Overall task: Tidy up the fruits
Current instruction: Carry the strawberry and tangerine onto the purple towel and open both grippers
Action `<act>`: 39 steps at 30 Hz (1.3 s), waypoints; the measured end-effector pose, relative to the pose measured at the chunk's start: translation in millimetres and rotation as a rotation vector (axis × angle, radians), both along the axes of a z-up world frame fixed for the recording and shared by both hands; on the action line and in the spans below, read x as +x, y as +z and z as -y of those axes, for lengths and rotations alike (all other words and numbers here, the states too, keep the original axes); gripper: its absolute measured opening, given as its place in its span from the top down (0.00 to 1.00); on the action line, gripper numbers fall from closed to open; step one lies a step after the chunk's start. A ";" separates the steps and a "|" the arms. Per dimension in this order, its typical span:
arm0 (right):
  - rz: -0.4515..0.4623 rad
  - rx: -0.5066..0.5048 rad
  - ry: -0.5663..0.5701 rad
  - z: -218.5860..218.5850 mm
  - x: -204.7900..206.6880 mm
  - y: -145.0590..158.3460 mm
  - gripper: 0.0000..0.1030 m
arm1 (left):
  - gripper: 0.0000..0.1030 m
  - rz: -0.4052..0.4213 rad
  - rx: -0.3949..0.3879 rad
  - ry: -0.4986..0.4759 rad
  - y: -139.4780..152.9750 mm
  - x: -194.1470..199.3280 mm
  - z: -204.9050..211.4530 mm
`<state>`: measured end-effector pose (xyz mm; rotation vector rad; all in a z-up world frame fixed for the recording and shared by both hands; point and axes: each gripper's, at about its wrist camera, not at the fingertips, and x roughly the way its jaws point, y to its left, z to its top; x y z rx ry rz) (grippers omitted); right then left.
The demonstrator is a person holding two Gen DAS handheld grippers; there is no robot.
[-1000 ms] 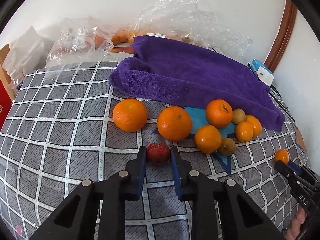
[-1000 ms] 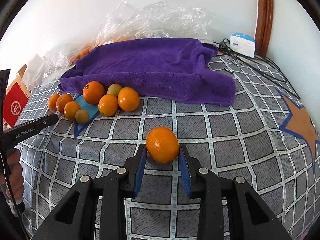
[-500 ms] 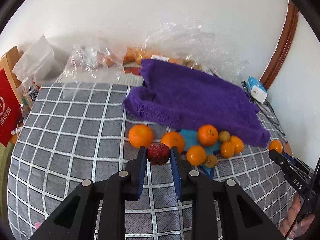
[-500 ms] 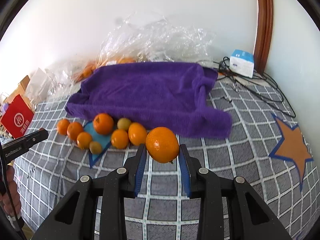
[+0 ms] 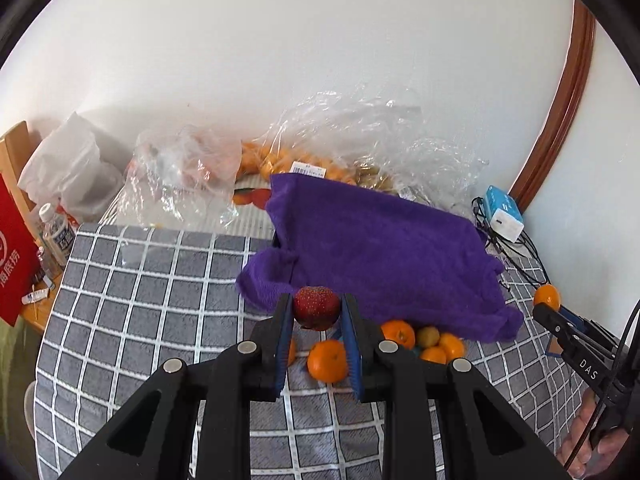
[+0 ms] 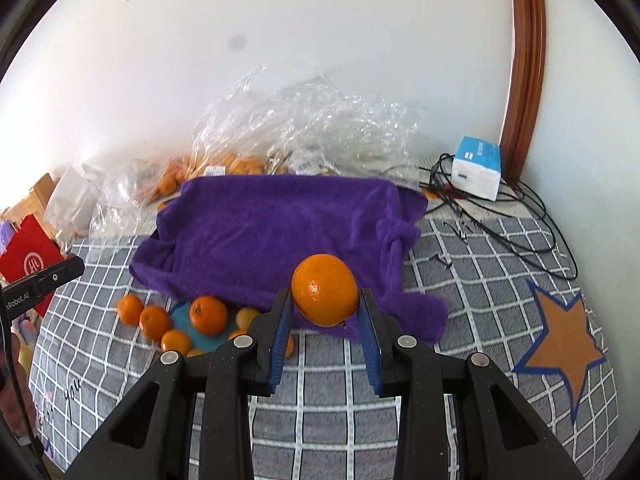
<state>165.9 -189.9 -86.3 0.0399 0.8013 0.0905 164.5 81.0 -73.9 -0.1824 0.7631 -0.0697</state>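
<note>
My left gripper is shut on a dark red round fruit and holds it high above the checked cloth. My right gripper is shut on an orange, also lifted; it shows at the right of the left wrist view. Several oranges and small greenish fruits lie in a group on the cloth in front of a purple towel, around a blue patch.
Clear plastic bags with more oranges lie behind the towel by the wall. A blue-white box and black cables are at the back right. A red bag and bottle stand left. An orange star marks the cloth.
Both grippers have lifted up and back from the cloth, each carrying its fruit. The fruit group and towel now look farther away and lower.
</note>
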 end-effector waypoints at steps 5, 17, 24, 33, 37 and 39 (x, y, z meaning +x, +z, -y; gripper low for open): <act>0.002 0.000 -0.007 0.9 16.0 3.8 0.68 | 0.78 0.007 0.001 -0.012 5.5 16.9 3.3; -0.002 0.000 -0.030 7.3 55.4 1.4 0.68 | 0.78 0.009 -0.004 -0.030 5.9 60.6 11.6; -0.002 0.001 -0.032 6.9 80.2 -3.1 0.68 | 0.78 -0.004 0.022 -0.048 -1.1 86.9 22.8; -0.020 -0.010 -0.031 5.7 111.2 -19.2 0.68 | 0.78 -0.040 0.025 -0.060 -16.4 122.0 30.4; -0.044 -0.017 -0.034 6.2 124.9 -33.0 0.68 | 0.78 -0.057 0.034 -0.065 -24.9 134.6 35.9; -0.060 -0.019 -0.038 6.9 130.8 -40.3 0.68 | 0.78 -0.067 0.045 -0.067 -30.6 141.0 39.2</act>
